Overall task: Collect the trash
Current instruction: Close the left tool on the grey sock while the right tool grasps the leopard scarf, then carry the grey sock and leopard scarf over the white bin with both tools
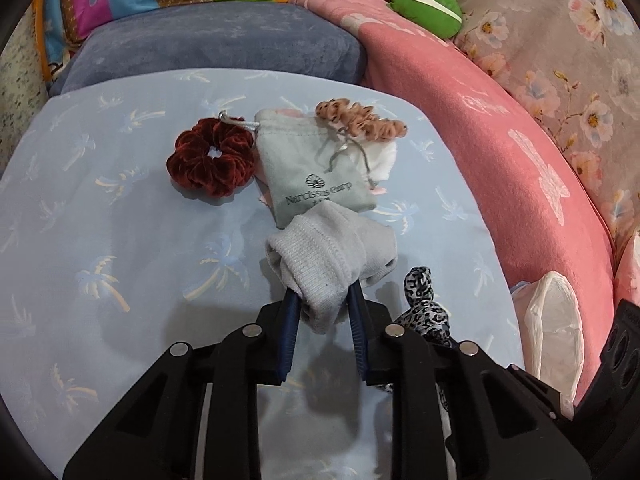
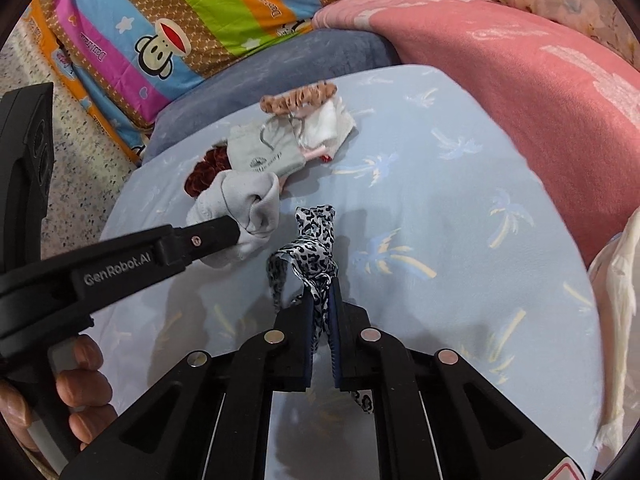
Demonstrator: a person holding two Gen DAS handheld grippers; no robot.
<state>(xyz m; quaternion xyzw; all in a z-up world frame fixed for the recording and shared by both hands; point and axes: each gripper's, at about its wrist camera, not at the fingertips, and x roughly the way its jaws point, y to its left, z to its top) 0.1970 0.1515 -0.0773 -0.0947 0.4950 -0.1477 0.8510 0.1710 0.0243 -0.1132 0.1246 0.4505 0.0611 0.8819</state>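
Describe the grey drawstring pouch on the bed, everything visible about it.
The grey drawstring pouch is soft, velvety-looking fabric, lying flat on the pale blue palm-print sheet. Dark print reads "Narcissus" beside a leaf emblem. Its loose grey cords trail across it. A dark red scrunchie touches one side, a tan spotted scrunchie lies at its top, and the grey sock overlaps its near edge.
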